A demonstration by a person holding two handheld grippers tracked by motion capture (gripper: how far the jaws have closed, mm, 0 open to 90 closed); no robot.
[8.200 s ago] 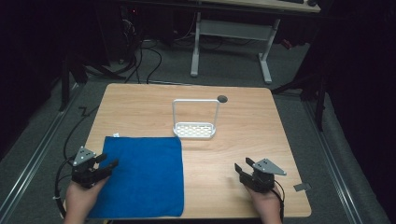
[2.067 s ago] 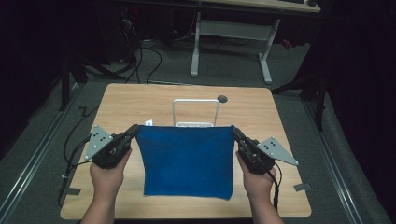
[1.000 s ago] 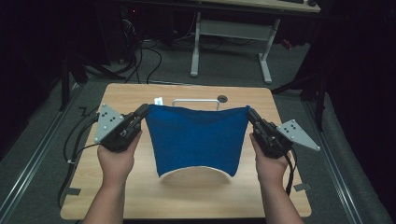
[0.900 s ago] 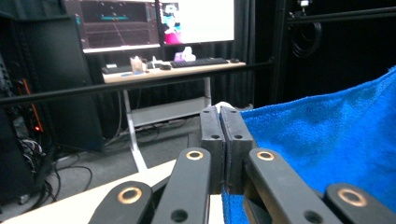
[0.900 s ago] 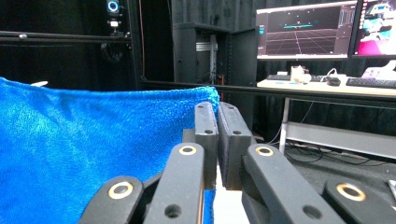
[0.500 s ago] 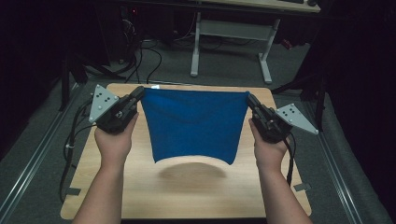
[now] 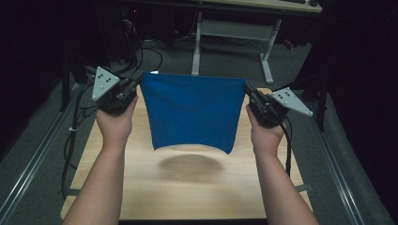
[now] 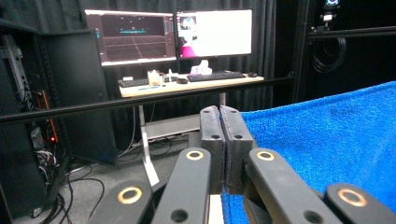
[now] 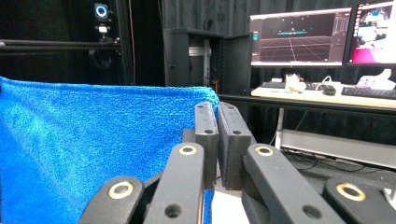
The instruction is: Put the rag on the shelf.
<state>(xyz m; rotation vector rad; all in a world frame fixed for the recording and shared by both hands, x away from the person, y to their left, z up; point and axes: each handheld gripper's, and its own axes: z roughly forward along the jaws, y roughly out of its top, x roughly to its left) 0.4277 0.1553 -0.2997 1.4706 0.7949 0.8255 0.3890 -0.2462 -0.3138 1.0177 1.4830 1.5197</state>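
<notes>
Blue towel (image 7: 192,110): a terry cloth held up in the air above the wooden table (image 7: 187,187), spread flat between the two grippers and hanging from its top edge; its lower edge curls slightly and is clear of the tabletop, on which its shadow falls. In the left gripper view the cloth (image 8: 322,144) stretches away to the right of the jaws; in the right gripper view it (image 9: 93,154) stretches away to the left.

Wooden table: a light rectangular top, bare in the part seen below the towel (the far part is hidden behind the cloth).

Left gripper (image 7: 133,84): held in the person's left hand (image 7: 115,124) at the towel's upper left corner. Its jaws are pressed together (image 8: 219,149), pinching that corner of the cloth between them.

Right gripper (image 7: 248,91): held in the person's right hand (image 7: 265,136) at the towel's upper right corner. Its jaws are likewise closed (image 9: 217,144) on the cloth's corner, whose edge runs straight into the gap.
</notes>
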